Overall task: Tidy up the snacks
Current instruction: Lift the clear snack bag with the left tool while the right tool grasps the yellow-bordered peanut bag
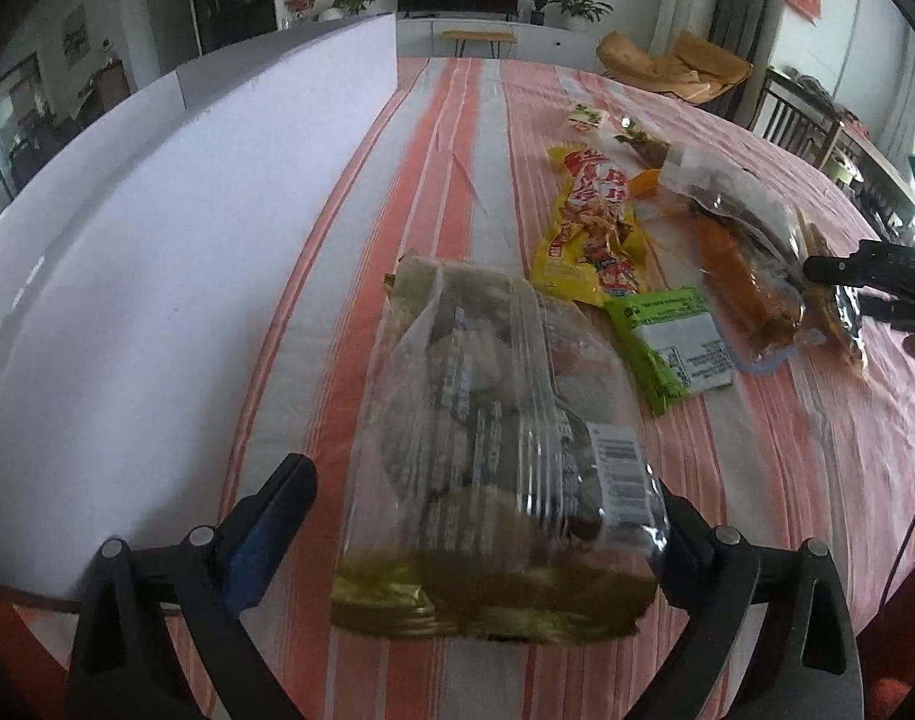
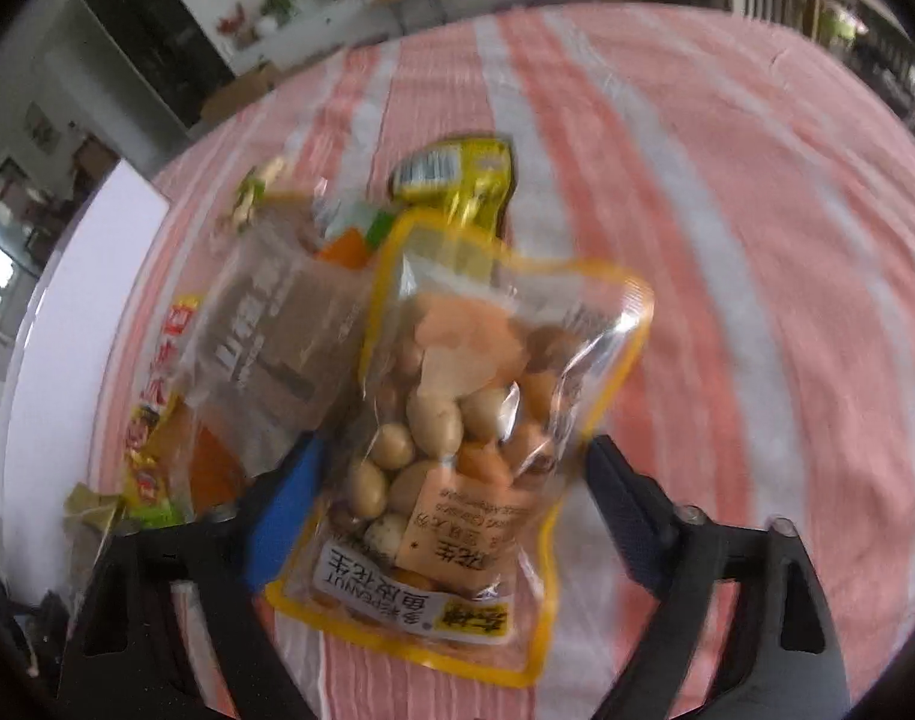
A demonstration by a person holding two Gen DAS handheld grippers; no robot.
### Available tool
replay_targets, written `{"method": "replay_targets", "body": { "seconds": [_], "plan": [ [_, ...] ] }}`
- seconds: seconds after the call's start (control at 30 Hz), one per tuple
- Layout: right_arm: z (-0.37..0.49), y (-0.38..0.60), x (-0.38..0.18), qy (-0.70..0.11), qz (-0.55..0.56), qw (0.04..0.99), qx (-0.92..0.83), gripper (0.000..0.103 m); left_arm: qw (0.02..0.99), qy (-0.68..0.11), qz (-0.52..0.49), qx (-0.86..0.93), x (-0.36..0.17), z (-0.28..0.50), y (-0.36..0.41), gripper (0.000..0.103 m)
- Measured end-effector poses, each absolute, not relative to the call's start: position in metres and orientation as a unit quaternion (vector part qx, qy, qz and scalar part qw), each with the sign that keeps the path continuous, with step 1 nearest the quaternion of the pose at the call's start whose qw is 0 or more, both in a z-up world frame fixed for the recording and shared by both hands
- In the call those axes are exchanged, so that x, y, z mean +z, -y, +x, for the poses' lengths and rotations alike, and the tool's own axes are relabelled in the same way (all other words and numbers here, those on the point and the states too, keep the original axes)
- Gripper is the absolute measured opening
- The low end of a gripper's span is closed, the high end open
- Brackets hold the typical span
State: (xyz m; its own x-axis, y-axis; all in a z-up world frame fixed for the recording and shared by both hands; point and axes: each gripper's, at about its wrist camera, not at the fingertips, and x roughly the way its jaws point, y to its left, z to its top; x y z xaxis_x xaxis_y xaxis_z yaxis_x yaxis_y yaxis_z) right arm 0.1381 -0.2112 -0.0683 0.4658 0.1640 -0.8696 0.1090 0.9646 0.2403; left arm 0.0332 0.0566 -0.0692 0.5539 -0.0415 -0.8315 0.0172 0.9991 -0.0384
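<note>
Sorting has barely begun, we judge: packets lie scattered on the striped tabletop (image 1: 457,138), none grouped. Our left tool (image 1: 487,516) stands wide around a clear bag (image 1: 505,432), pads apart from it. Our right tool (image 2: 457,480) straddles the peanut pouch (image 2: 475,396), marked "PEANUT", not visibly pinching. Nearby lie a yellow packet (image 1: 589,228) and a green one (image 1: 673,342), labels unreadable.

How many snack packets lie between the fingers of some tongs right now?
2. A clear bag with a gold end between the left tongs; a peanut packet between the right tongs. Neither looks squeezed yet.
</note>
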Motion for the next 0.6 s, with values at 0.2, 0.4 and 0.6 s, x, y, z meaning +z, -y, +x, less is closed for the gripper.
{"method": "replay_targets", "body": {
  "seconds": [0.2, 0.4, 0.6],
  "plan": [
    [0.095, 0.218, -0.057, -0.546, 0.057, 0.835, 0.042, 0.067, 0.883, -0.469, -0.011, -0.030, -0.065, 0.032, -0.054, 0.088],
    [0.059, 0.245, -0.055, -0.561, 0.031, 0.826, 0.038, 0.083, 0.877, -0.479, -0.014, -0.030, -0.070, 0.035, -0.052, 0.088],
    [0.063, 0.248, -0.063, -0.566, 0.054, 0.822, 0.019, 0.083, 0.876, -0.482, -0.012, -0.022, -0.069, 0.032, -0.054, 0.089]
  ]
}}
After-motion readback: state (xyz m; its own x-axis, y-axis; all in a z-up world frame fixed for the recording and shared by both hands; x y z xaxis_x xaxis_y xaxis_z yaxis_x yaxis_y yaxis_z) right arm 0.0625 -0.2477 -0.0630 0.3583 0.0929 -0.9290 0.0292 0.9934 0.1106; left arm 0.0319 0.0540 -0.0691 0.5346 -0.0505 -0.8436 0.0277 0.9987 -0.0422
